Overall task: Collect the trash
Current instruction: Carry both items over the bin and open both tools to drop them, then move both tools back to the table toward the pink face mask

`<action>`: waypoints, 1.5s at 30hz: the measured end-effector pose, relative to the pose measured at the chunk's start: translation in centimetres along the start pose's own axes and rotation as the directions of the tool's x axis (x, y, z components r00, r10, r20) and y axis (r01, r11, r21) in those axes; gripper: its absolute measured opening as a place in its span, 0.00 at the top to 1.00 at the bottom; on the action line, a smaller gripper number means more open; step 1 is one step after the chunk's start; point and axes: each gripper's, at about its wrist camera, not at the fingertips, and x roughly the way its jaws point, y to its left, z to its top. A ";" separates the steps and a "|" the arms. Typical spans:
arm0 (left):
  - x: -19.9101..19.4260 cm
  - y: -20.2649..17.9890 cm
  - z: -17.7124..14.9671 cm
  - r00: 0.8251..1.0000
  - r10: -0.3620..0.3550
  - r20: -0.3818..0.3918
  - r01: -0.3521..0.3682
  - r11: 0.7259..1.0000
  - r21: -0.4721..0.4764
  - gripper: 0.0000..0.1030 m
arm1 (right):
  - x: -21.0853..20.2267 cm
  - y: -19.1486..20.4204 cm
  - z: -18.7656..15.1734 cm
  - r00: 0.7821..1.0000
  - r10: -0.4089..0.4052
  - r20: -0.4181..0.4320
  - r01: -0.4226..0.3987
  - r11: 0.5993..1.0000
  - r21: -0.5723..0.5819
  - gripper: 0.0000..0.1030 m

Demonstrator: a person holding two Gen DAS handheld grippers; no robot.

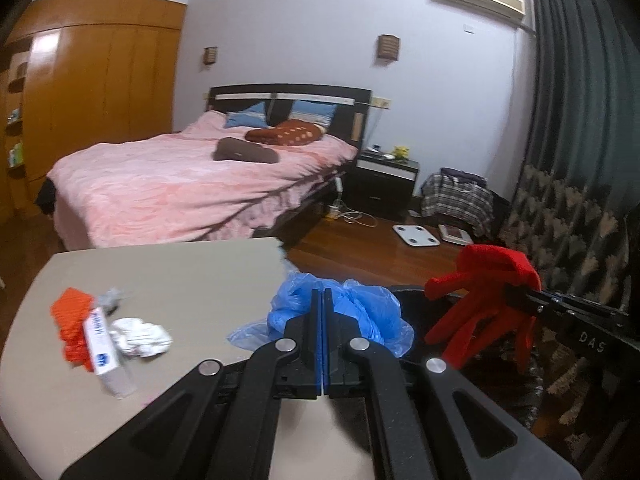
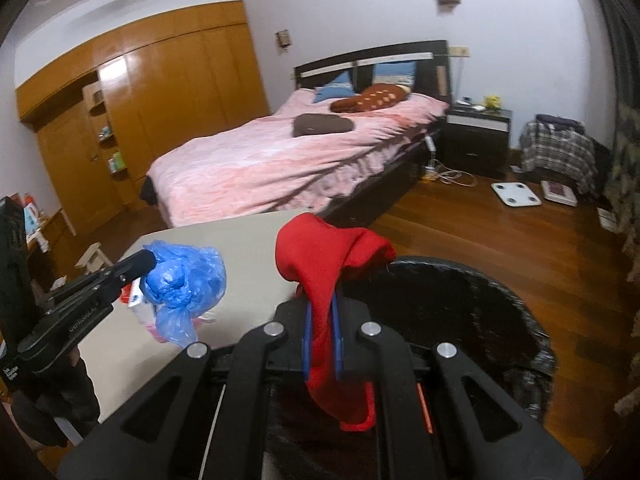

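Hanging lengthwise downward, red glove (image 2: 326,280) pinched in right gripper (image 2: 322,312) fingers; left gripper (image 1: 322,300) fingers clamp crumpled blue bag (image 1: 360,312).

Ahead of me stands a bed (image 1: 192,176) with a pink cover against a pale wall (image 1: 304,20). A wooden wardrobe (image 1: 100,92) fills the left side, a dark nightstand (image 1: 382,184) sits right of the bed, dark curtains (image 1: 576,80) hang beyond it, and the wood floor (image 2: 500,248) shines.

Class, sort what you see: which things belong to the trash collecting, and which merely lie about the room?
Job: blue plastic bag, red glove, black bin, crumpled white paper, small carton.
Lying about: bed, bathroom scale, plaid clothes.
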 end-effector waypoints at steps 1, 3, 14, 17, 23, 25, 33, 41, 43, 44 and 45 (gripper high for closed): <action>0.4 -0.6 0.1 1.000 -0.012 -0.002 0.012 1.000 0.005 1.00 | -0.1 -0.7 -0.1 1.000 -0.013 -0.002 0.013 1.000 0.005 0.93; 1.0 -1.9 0.3 0.999 -0.032 -0.004 0.032 0.999 0.017 1.00 | -0.3 -1.9 -0.4 0.999 -0.038 -0.005 0.038 0.999 0.014 0.93; 5.2 -7.4 0.6 0.990 -0.134 -0.038 0.136 0.989 0.056 1.00 | -0.5 -7.7 -2.2 0.991 -0.132 -0.035 0.135 0.989 0.067 0.93; 6.1 -8.4 0.6 0.987 -0.153 -0.055 0.156 0.986 0.065 1.00 | -0.3 -8.8 -2.8 0.988 -0.146 -0.051 0.150 0.985 0.082 0.90; 7.8 -9.6 0.1 0.974 -0.196 -0.116 0.206 0.975 0.078 0.73 | 0.2 -10.2 -3.5 0.980 -0.182 -0.075 0.189 0.976 0.104 0.78; 7.8 -9.5 -0.3 0.973 -0.198 -0.121 0.208 0.975 0.075 0.57 | 0.1 -10.4 -3.7 0.979 -0.188 -0.075 0.195 0.975 0.110 0.68; 6.8 -7.4 -0.9 0.986 -0.128 -0.109 0.136 0.988 0.069 0.23 | -0.7 -9.7 -4.2 0.971 -0.234 -0.044 0.238 0.964 0.117 0.09; 3.4 -2.0 -1.6 0.997 -0.008 -0.078 0.009 1.000 0.011 0.11 | -0.6 -6.7 -3.9 0.980 -0.196 -0.028 0.198 0.975 0.105 0.07; 2.4 -0.4 -2.0 0.997 0.026 -0.074 -0.027 1.000 0.000 0.11 | -0.2 -5.7 -3.7 0.984 -0.177 -0.028 0.179 0.979 0.097 0.07; 2.1 0.3 -2.1 0.997 0.040 -0.073 -0.041 0.999 -0.002 0.11 | 0.0 -5.3 -3.5 0.985 -0.168 -0.026 0.170 0.981 0.094 0.07; 1.6 1.2 -2.4 0.996 0.063 -0.071 -0.063 0.998 -0.004 0.11 | 0.4 -4.4 -3.4 0.988 -0.154 -0.024 0.156 0.984 0.083 0.07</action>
